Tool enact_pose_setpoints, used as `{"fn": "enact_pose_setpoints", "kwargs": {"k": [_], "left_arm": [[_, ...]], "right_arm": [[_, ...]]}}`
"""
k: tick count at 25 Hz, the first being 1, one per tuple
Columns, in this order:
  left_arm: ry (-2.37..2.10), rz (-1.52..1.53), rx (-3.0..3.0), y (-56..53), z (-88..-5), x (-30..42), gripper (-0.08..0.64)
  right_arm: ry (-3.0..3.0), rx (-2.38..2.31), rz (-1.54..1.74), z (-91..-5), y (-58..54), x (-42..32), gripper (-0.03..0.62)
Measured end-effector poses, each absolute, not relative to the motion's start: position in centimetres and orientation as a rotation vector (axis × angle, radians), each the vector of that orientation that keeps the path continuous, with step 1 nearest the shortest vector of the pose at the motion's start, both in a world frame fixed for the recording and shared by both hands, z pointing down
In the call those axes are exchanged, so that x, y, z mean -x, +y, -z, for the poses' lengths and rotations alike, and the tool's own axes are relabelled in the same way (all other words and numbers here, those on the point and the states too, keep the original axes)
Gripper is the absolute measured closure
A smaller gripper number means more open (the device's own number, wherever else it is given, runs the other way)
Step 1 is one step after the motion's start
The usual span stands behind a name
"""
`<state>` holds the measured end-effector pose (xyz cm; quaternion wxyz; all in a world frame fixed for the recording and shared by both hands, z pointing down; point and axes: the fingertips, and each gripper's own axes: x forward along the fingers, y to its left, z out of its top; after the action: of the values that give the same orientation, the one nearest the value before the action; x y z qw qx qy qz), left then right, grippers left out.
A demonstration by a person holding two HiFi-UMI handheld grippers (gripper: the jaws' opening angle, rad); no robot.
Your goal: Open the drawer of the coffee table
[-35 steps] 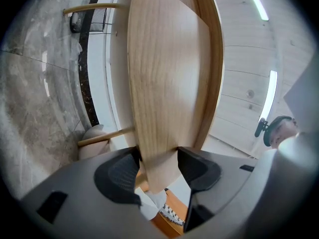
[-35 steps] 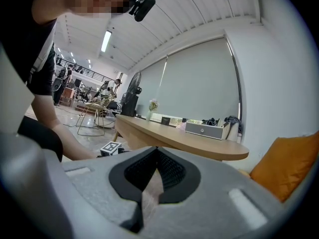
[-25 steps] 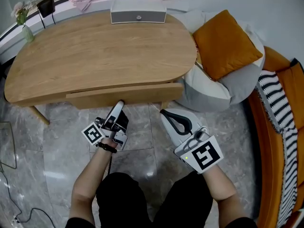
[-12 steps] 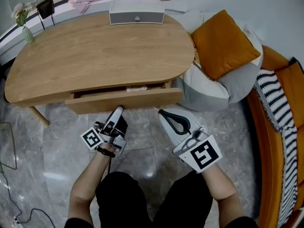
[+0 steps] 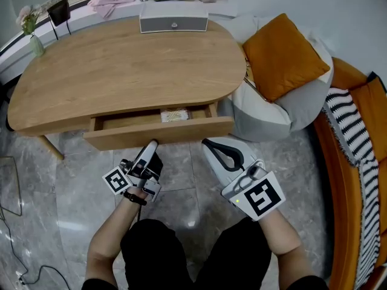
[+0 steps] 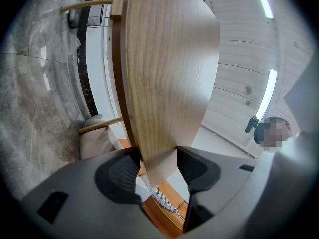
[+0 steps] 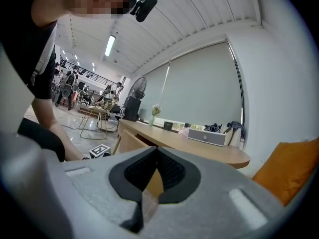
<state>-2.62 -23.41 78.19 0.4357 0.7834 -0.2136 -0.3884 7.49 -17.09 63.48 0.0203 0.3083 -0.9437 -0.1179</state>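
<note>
Grey marble floor [image 5: 72, 192] is carrying an oval wooden desk [image 5: 127, 71].

- Drawer [image 5: 157, 133]: sitting under the near edge of the desk and standing partly pulled out. A pale flat packet [image 5: 175, 115] is lying inside, its print too small to read.
- Left hand-held gripper [image 5: 152, 145]: pinching the drawer's front panel. In the left gripper view both pads [image 6: 122, 171] are pressing on the wood from either side. Its marker cube [image 5: 117, 180] is showing a black-and-white square pattern.
- Right hand-held gripper [image 5: 208, 145]: hovering over the floor just beside the drawer's right corner, not touching it. Its jaws are pressed together with nothing between them. Its marker cube [image 5: 260, 197] is showing a similar black-and-white pattern.
- White box [image 5: 174, 17] with a round knob: sitting at the far edge of the desk.
- Glass vase [image 5: 34, 41] with flowers: standing at the far left.
- Orange cushion [image 5: 284, 53]: leaning on a grey-and-white pouf [image 5: 266, 110], right of the desk.
- Striped throw [image 5: 357, 150]: lying along the orange sofa edge at far right.
</note>
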Motion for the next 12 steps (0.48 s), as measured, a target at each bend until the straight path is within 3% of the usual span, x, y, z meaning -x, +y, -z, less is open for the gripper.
{"fn": "enact_pose_setpoints", "kwargs": {"k": [12], "left_arm": [[-0.481,0.962,-1.951,-21.4,-77.8,2.3,0.354]], "right_arm": [[-2.935,-0.948,0.374,-62.7,-16.4,-7.0,0.592]]}}
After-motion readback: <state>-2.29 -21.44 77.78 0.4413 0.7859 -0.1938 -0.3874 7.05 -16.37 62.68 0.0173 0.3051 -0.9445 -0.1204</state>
